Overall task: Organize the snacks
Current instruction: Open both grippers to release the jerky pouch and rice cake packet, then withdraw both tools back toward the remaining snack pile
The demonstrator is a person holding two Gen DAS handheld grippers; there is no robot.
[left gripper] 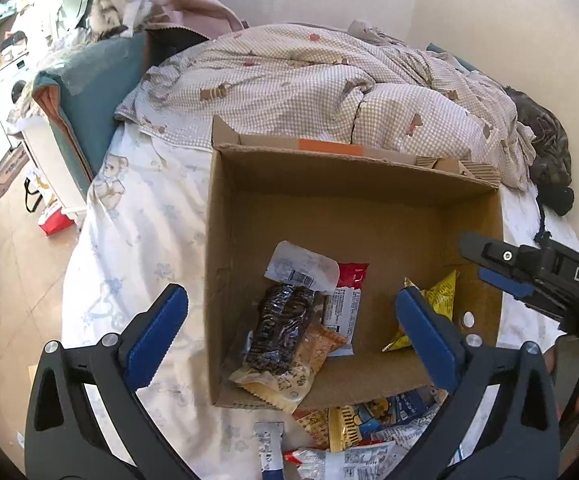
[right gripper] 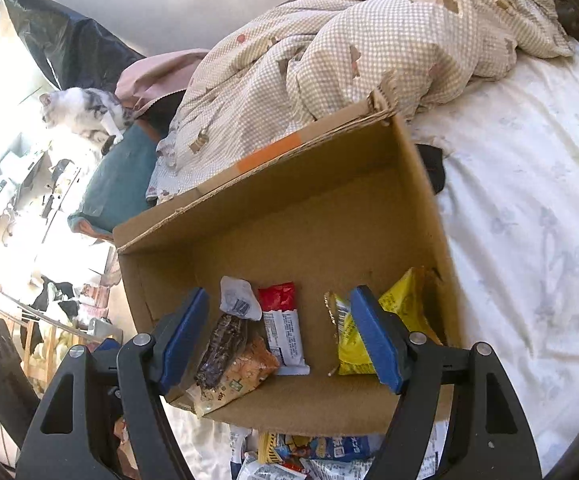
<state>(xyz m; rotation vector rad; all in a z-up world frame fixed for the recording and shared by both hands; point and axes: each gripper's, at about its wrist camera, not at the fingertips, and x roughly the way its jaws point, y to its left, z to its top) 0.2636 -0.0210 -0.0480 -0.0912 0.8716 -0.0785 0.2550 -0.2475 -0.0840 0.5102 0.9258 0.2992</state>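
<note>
Inside cardboard box (left gripper: pixel 369 184): dark cookie pack (left gripper: pixel 281 332), red bar (left gripper: pixel 345 300), yellow bag (right gripper: pixel 373 332); both tools spread, seemingly empty.

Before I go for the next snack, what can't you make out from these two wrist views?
- Loose snack pile before the cardboard box: cut off by the bottom edge and left gripper arms; right view likewise.
- Yellow packet: partly behind a right gripper finger.
- Orange packet: mostly under the dark packet.
- Packet print: too small.
</note>
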